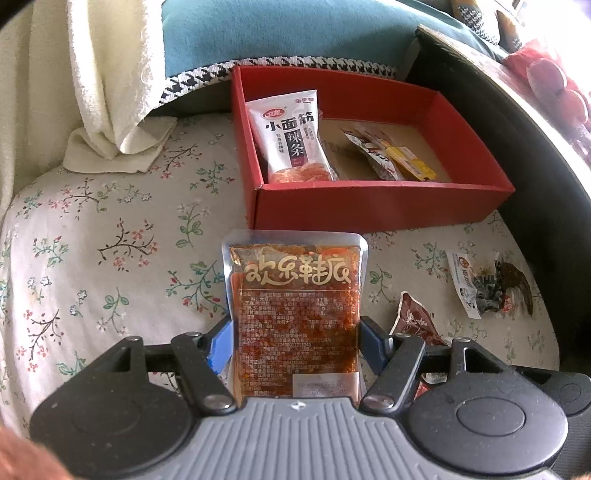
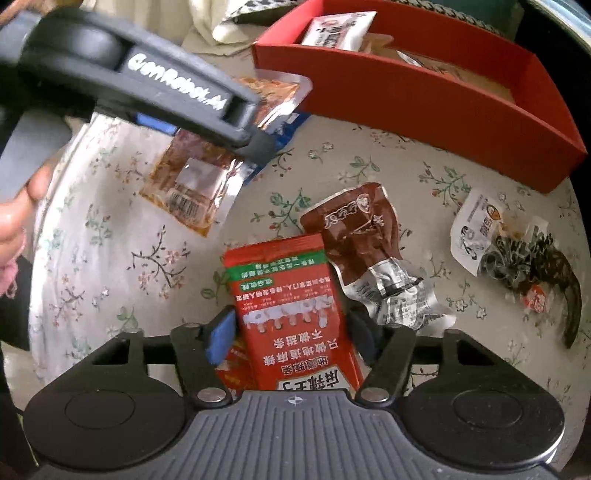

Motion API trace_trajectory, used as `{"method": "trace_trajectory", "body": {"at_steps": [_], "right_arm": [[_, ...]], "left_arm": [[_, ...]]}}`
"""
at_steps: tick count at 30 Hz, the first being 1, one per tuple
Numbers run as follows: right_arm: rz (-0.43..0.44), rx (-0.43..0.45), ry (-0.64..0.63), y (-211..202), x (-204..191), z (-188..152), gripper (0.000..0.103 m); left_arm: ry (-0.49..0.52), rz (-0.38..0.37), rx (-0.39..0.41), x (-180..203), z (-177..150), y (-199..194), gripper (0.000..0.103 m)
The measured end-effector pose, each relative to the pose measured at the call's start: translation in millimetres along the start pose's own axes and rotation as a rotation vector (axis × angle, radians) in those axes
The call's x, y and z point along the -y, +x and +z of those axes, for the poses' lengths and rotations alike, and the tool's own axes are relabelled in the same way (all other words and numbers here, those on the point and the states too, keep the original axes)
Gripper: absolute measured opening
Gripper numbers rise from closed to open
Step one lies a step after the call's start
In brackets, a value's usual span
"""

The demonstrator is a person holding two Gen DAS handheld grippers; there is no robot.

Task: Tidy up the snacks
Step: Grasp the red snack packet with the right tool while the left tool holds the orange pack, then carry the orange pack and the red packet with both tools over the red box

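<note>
The left tongs (image 1: 295, 332) pinch a clear spicy-strip packet (image 1: 295, 302) before the red box (image 1: 380, 206), while the right tongs (image 2: 291, 332) clamp a red snack packet (image 2: 291, 306).

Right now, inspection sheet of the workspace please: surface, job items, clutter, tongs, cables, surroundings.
Surface: floral cloth, soft and uneven.
Job's things: red box holds a white spicy-strip pack and small sachets. Brown pouch and seaweed-knot pack lie loose on the cloth.
Clutter: folded white towel left of the box.
Tongs: left tongs shut on clear chili snack pack, held clear of the cloth; right tongs shut on red snack packet.
Cables: nothing seen.
Surroundings: teal cushion behind the box, dark rounded edge to the right.
</note>
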State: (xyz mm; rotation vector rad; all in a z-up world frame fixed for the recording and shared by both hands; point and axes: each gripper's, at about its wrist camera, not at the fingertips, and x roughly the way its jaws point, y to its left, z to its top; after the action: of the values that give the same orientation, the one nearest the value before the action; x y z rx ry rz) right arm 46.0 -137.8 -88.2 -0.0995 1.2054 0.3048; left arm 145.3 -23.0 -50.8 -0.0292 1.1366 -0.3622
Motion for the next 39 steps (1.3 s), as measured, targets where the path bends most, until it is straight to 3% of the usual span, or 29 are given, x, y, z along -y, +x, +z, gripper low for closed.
{"method": "trace_trajectory", "body": {"at_steps": [7, 13, 23, 39], "right_arm": [[0.076, 0.076, 0.123, -21, 25, 4, 0.061], [0.08, 0.16, 0.2, -39, 42, 14, 0.06], [0.064, 0.289, 0.296, -59, 65, 37, 0.06], [0.005, 0.346, 0.301, -62, 67, 56, 0.06]], "left_arm": [[0.021, 0.004, 0.012, 3, 0, -2, 0.061], [0.02, 0.011, 0.022, 3, 2, -3, 0.061], [0.078, 0.072, 0.109, 15, 5, -12, 0.061], [0.084, 0.109, 0.181, 18, 13, -17, 0.061]]}}
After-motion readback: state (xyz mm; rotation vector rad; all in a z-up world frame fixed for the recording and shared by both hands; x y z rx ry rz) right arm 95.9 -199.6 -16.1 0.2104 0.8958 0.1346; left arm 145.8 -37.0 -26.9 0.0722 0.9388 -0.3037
